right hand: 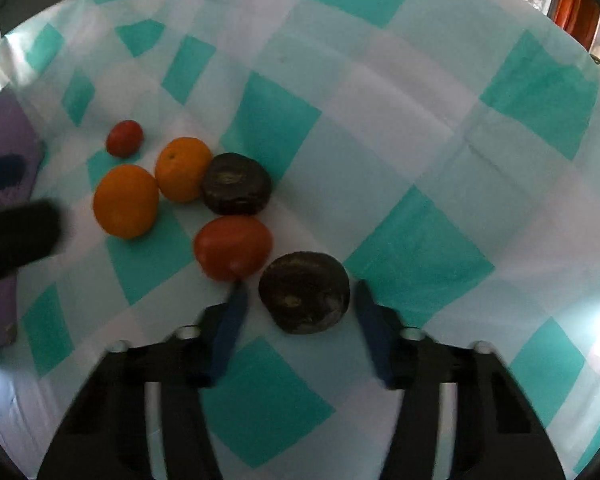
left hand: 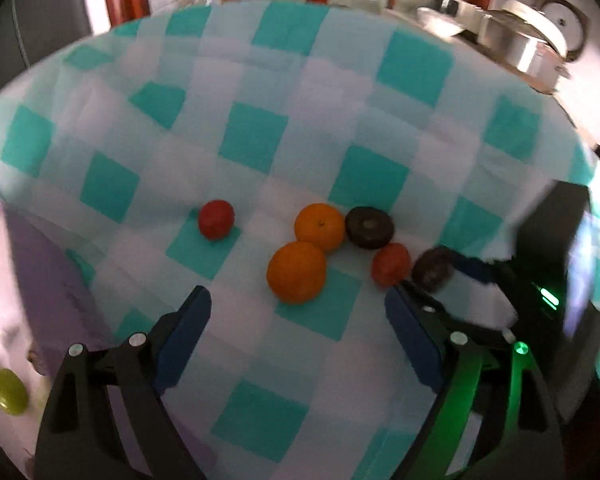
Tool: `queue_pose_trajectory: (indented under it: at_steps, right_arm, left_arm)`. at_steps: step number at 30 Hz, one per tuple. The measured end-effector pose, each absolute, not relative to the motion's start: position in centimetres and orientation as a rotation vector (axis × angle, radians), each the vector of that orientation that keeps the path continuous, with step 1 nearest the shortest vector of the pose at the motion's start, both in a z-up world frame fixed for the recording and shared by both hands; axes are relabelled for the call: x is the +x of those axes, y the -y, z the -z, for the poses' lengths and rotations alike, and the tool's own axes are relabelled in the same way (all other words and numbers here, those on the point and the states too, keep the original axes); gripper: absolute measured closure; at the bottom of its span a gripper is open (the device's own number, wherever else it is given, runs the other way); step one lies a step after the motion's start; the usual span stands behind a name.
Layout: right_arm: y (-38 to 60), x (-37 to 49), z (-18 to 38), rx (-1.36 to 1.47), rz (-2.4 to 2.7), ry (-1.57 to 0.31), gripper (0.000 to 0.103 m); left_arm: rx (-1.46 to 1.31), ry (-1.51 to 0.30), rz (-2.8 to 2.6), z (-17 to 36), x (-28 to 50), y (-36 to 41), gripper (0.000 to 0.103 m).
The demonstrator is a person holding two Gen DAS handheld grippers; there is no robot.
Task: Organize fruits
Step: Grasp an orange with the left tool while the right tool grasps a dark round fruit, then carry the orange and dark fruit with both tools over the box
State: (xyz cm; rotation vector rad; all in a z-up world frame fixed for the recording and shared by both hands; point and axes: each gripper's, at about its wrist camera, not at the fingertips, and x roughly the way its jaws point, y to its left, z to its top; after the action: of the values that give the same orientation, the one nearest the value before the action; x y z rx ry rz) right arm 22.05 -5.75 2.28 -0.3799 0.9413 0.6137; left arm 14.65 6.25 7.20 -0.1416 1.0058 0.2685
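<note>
My right fingers [right hand: 296, 300] straddle the nearer dark, flattened round fruit [right hand: 304, 292], narrowed around it, though I cannot tell whether the pads press it yet. I come at this one because it lies at the cluster's outer edge; just beside it, the larger red fruit [right hand: 233, 247] crowds my left-side pad. My left fingers [left hand: 298, 316] stand wide and empty over the nearer orange [left hand: 296, 272]. Beyond the cluster, the teal-checked bench cloth [right hand: 420, 120] lies bare.
</note>
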Motion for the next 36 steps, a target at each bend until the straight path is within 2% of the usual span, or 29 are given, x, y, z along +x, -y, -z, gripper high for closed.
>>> queue_pose_trajectory:
  at_steps: [11, 14, 16, 19, 22, 26, 32, 36]
  right_arm:
    - [9.3, 21.4, -4.6, -0.209, -0.587, -0.918, 0.062]
    - [9.7, 21.2, -4.8, -0.200, -0.576, -0.920, 0.062]
    - [10.1, 21.0, -5.1, -0.193, -0.566, -0.927, 0.062]
    - [9.8, 20.1, -6.1, -0.167, -0.545, -0.945, 0.062]
    - [10.6, 18.3, -7.8, -0.143, -0.518, -0.958, 0.062]
    - [11.5, 15.9, -11.4, -0.105, -0.489, -0.957, 0.062]
    - [13.0, 8.2, -21.3, -0.100, -0.492, -0.846, 0.062]
    - [14.4, 1.1, -27.4, -0.119, -0.504, -0.762, 0.062]
  left_arm:
    - [-0.194, -1.031, -0.382, -1.7, 17.5, -7.7, 0.014]
    - [-0.142, -1.025, -0.382, -1.2, 18.2, -7.4, 0.027]
    - [-0.113, -1.013, -0.346, -1.6, 18.0, -7.0, 0.059]
    - [-0.135, -1.046, -0.257, -2.5, 17.0, -6.5, 0.059]
    - [-0.086, -1.028, -0.193, -4.8, 14.4, -5.1, 0.060]
    - [-0.072, -0.973, -0.121, -10.7, 10.5, -4.0, 0.060]
    - [-0.054, -0.842, -0.079, -22.1, 2.5, -4.6, 0.060]
    - [-0.015, -0.778, -0.060, -27.3, -4.0, -5.4, 0.059]
